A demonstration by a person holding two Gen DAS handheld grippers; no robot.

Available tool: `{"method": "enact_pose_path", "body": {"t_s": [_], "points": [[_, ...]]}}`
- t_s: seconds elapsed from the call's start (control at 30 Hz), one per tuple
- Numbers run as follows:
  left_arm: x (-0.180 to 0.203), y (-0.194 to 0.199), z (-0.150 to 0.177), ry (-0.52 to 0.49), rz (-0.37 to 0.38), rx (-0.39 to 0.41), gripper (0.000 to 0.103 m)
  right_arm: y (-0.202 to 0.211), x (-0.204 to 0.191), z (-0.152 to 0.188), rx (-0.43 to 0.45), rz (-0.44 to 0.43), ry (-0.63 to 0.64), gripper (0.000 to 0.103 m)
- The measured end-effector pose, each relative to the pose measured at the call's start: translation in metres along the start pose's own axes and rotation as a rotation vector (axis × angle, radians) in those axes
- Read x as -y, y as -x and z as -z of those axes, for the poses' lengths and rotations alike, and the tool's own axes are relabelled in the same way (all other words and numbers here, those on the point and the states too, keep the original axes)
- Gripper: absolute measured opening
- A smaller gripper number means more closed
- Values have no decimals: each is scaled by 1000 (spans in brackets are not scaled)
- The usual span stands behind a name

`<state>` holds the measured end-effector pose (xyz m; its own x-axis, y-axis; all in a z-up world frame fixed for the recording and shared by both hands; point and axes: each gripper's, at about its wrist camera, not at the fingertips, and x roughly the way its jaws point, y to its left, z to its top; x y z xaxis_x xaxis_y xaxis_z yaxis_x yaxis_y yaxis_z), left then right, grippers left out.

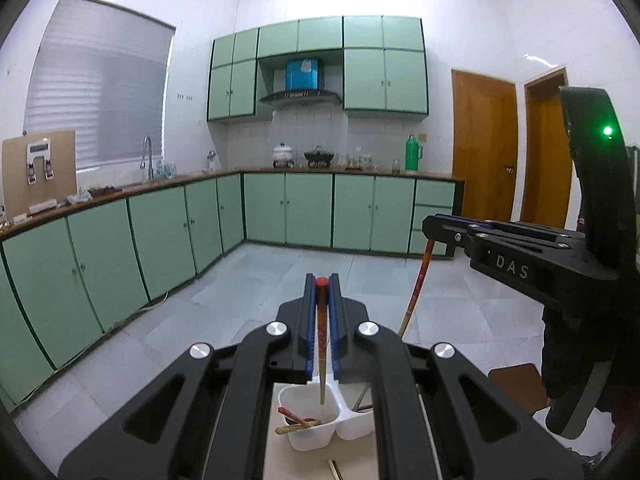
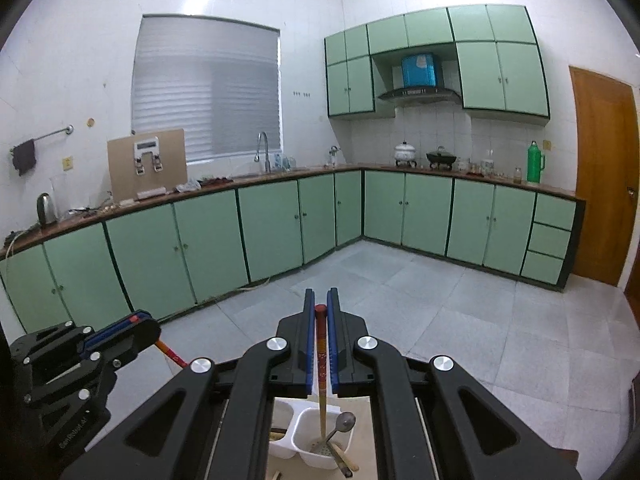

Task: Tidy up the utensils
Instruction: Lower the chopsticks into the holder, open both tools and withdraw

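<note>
My left gripper [image 1: 322, 285] is shut on a red-topped chopstick [image 1: 321, 344] that hangs upright over the left compartment of a white two-part utensil holder [image 1: 308, 436], where other chopsticks [image 1: 298, 424] lie. My right gripper [image 2: 321, 309] is shut on a second red-topped chopstick [image 2: 321, 364], upright with its tip in the holder's right compartment [image 2: 320, 446], beside a metal spoon [image 2: 340, 426]. Each gripper shows in the other's view: the right gripper [image 1: 436, 228] with its chopstick [image 1: 416, 292], the left gripper [image 2: 136, 330] at lower left.
The holder stands on a light board [image 2: 366, 436] on a table. A loose chopstick [image 1: 336, 470] lies on the board in front. Green kitchen cabinets [image 1: 160, 236], a tiled floor [image 1: 256, 296] and wooden doors [image 1: 484, 148] lie beyond.
</note>
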<state>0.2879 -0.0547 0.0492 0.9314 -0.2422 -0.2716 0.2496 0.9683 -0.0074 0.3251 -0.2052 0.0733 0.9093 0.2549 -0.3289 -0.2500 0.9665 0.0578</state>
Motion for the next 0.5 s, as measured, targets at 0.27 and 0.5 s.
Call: {"method": "enact_pose_path", "body": {"t_s": [0.27, 0.5], "points": [[-15, -46, 26, 21, 1, -93, 5, -32, 5, 32, -70, -6, -4, 6], [-23, -66, 43, 21, 7, -150, 5, -46, 6, 52, -136, -19, 0, 6]]}}
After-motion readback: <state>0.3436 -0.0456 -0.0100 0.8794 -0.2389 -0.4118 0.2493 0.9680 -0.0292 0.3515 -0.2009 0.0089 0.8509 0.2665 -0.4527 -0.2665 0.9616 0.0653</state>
